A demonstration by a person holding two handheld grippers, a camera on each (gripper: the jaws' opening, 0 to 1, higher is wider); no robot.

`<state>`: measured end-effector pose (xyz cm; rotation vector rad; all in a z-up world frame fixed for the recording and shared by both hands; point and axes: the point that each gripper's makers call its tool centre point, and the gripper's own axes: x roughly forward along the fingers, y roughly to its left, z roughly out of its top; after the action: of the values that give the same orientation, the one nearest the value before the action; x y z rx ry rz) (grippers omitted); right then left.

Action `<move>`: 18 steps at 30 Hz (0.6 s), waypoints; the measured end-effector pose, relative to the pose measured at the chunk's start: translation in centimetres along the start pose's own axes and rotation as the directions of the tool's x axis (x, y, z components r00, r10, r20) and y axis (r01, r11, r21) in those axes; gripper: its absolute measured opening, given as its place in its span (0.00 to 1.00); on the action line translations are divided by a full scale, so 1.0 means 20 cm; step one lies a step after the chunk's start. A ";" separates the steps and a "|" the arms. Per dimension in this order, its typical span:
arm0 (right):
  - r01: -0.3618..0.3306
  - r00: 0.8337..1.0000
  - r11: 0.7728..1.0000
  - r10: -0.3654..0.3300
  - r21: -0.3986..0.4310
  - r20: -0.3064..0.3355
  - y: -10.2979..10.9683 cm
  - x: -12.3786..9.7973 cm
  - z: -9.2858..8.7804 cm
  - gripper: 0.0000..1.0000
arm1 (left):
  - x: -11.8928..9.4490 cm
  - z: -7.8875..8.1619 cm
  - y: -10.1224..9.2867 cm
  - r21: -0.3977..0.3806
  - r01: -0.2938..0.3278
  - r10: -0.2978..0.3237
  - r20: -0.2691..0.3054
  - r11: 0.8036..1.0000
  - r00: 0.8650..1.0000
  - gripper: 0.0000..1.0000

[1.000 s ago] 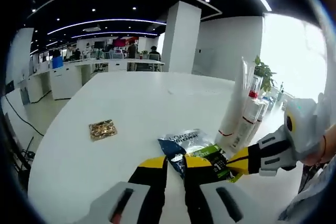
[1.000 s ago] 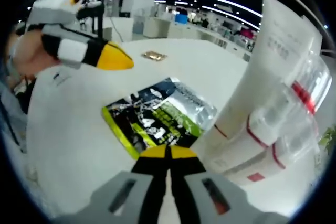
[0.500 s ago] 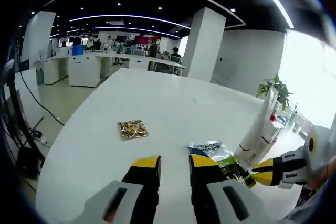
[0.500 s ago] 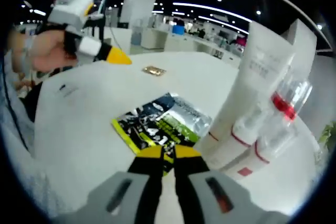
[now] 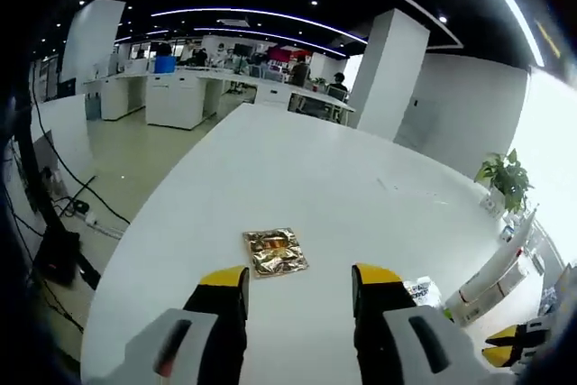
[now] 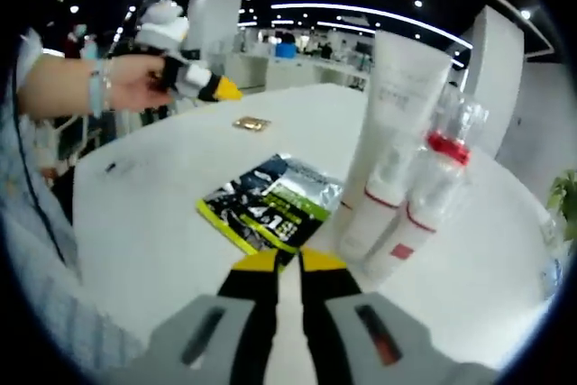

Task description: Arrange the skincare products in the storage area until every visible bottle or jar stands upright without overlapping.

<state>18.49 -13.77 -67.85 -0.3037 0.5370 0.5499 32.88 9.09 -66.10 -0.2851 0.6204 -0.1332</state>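
A tall white tube (image 6: 392,142) stands upright on the white table (image 6: 144,223), with clear red-capped bottles (image 6: 431,194) pressed against its right side. Black and green sachets (image 6: 270,209) lie flat just left of them, overlapping each other. My right gripper (image 6: 288,263) hovers at their near edge, jaws nearly together, holding nothing. A gold sachet (image 5: 275,252) lies just beyond my left gripper (image 5: 300,281), which is wide open and empty. The tube (image 5: 494,272) and sachets (image 5: 422,293) sit far right in the left gripper view. A hand holds the left gripper (image 6: 194,83) far left.
The gold sachet (image 6: 251,123) lies alone farther out on the table. A small dark mark (image 6: 110,167) is near the table's left edge. A potted plant (image 5: 505,188) stands at the far side. Desks and a pillar (image 5: 388,78) fill the office behind.
My left gripper has opened wide and drawn away from the sachets to the gold sachet. The right view has backed off from the tube and bottles.
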 end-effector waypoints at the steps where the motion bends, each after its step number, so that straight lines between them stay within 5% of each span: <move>1: 0.003 1.000 1.000 -0.003 -0.001 0.000 0.00 0.00 0.00 0.08 | 0.01 0.01 0.00 0.004 -0.005 0.005 -0.002 1.000 1.000 0.49; 6: 0.024 1.000 1.000 -0.024 0.010 -0.003 -0.03 -0.03 -0.01 0.08 | 0.12 0.04 0.03 0.028 -0.051 0.053 -0.086 0.998 0.995 0.51; 12: 0.048 0.999 0.999 -0.048 0.011 -0.020 -0.05 -0.05 -0.03 0.08 | 0.26 0.00 0.07 0.026 -0.101 0.104 -0.247 0.995 0.963 0.51; 16: 0.060 0.998 0.998 -0.060 0.012 -0.027 -0.07 -0.06 -0.04 0.08 | 0.32 -0.01 0.11 0.018 -0.128 0.127 -0.329 0.992 0.936 0.52; 18: 0.065 0.997 0.998 -0.065 0.011 -0.029 -0.07 -0.06 -0.04 0.08 | 0.35 -0.02 0.15 0.060 -0.161 0.172 -0.379 0.985 0.909 0.52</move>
<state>18.09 -15.77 -67.59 -0.3167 0.5561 0.4798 38.41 10.33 -71.13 -0.1777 1.0293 -0.0318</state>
